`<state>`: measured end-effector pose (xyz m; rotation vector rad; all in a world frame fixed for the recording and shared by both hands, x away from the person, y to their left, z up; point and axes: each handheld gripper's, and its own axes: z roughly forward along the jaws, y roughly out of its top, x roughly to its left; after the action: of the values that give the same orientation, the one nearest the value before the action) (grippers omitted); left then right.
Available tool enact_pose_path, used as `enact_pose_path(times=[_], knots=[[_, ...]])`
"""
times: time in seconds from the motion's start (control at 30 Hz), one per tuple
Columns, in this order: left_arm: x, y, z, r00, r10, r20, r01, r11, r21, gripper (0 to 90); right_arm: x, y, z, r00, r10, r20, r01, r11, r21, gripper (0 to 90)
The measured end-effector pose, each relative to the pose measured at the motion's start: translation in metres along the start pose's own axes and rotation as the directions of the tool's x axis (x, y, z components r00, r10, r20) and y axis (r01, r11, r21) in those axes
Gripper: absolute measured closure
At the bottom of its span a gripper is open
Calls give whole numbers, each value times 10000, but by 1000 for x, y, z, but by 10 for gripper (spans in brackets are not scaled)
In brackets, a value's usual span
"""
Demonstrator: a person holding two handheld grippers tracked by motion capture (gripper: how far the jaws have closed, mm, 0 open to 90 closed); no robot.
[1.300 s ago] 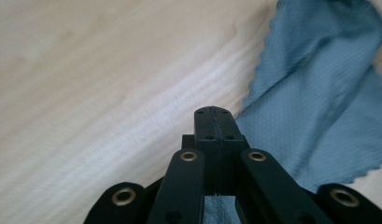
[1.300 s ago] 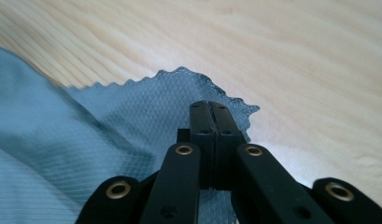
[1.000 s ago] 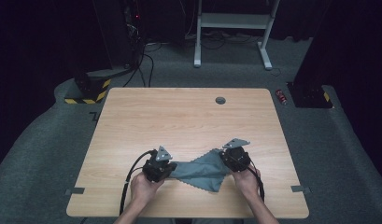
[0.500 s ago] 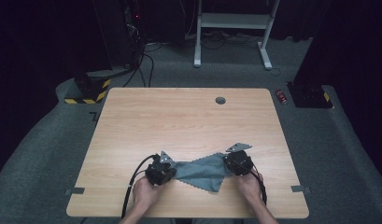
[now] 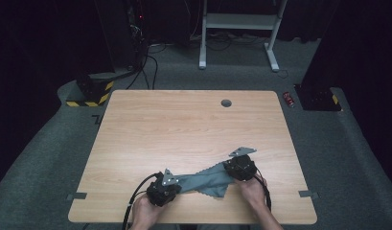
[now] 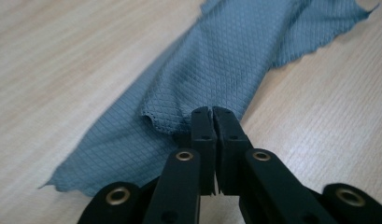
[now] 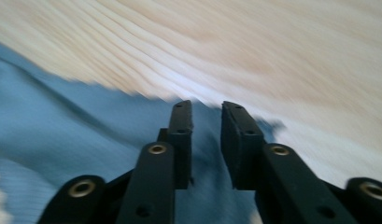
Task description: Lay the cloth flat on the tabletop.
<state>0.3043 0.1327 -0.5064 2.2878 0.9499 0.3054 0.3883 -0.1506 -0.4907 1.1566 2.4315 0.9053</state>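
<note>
Cloth (image 5: 203,181): one, grey-blue, lying rumpled near the front edge of one wooden table (image 5: 184,129), stretched between two grippers. High view: left gripper (image 5: 170,184) at the cloth's left end, right gripper (image 5: 234,166) at its right end, each held by one hand; one round grommet hole (image 5: 226,103) near the table's far edge; one small red object (image 5: 289,98) on the carpet beside the table.

Left gripper view: jaws pressed together, pinching a raised fold of the cloth (image 6: 216,70), which has a diamond weave and scalloped edge.

Right gripper view: blurred; right gripper (image 7: 207,116) jaws stand narrowly apart over the cloth (image 7: 62,135); whether fabric sits between them, cannot tell.
</note>
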Motion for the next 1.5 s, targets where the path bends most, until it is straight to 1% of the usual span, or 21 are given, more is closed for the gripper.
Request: enact_pose_path(times=[0.03,0.1,0.17,0.23,0.37,0.43,0.5,0.57,0.63,0.67,0.77,0.8,0.87,0.97,1.07,1.2,1.37,1.4,1.43,1.47,1.5], knots=[[0,-1,0,10000,-70,34,70,10000,-15,864,4,4,0,9996,-208,-181,207,9998,-74,700],[0,-2,0,9999,-120,29,120,9999,-91,848,14,13,4,9974,-546,-473,549,9985,53,661],[-1,-3,-1,10000,-74,12,75,9998,-171,835,22,19,13,9953,-741,-626,760,9967,284,632],[0,-6,-1,9998,-176,75,179,9994,-282,824,28,23,23,9927,-816,-891,865,9949,518,611],[2,-7,-1,9989,-369,287,379,9986,-356,807,41,27,35,9771,-1488,-1518,1605,9847,682,603],[2,-6,-1,9992,-280,290,289,9990,-330,775,46,30,37,9693,-1613,-1858,1769,9817,706,608],[1,-4,0,9992,-327,251,335,9989,-325,708,48,31,41,9594,-1752,-2212,1969,9772,799,679],[1,-3,1,9993,-366,59,368,9989,-302,630,51,31,43,9549,-1970,-2221,2200,9719,839,778],[3,-2,0,9992,-401,-54,399,9984,-404,589,51,31,43,9486,-2066,-2396,2329,9686,867,872],[3,-2,0,9987,-509,-8,508,9977,-439,578,53,31,42,9507,-2120,-2262,2372,9672,909,881],[5,-3,-1,9986,-524,0,524,9981,-339,568,57,31,38,9484,-2543,-1894,2704,9606,639,891],[7,-4,0,9988,-492,-20,491,9985,-260,568,57,32,36,9511,-2497,-1820,2618,9641,451,892],[8,-6,0,9979,-644,88,647,9975,-302,567,56,34,30,9547,-2451,-1689,2506,9680,119,892],[10,-6,-1,9982,-601,15,602,9978,-270,560,54,39,21,9587,-2449,-1448,2431,9695,-301,891],[10,-5,0,9971,-746,181,751,9967,-293,551,51,43,16,9628,-2350,-1332,2292,9717,-575,890],[12,-5,1,9968,-768,227,776,9963,-357,549,50,45,15,9663,-2289,-1174,2225,9727,-653,888],[11,-3,1,9967,-792,148,795,9966,-216,545,50,43,16,9677,-2258,-1119,2201,9735,-615,881],[11,-3,0,9972,-749,61,750,9971,-156,573,50,43,16,9680,-2248,-1113,2187,9736,-646,881],[11,-3,-1,9978,-658,70,659,9977,-175,646,49,43,15,9690,-2231,-1061,2169,9739,-672,878],[11,-4,-1,9975,-679,185,683,9975,-205,736,49,42,14,9702,-2184,-1048,2116,9747,-725,872],[11,-4,-2,9980,-593,208,597,9980,-190,797,48,42,12,9719,-2091,-1077,2012,9763,-803,872]])
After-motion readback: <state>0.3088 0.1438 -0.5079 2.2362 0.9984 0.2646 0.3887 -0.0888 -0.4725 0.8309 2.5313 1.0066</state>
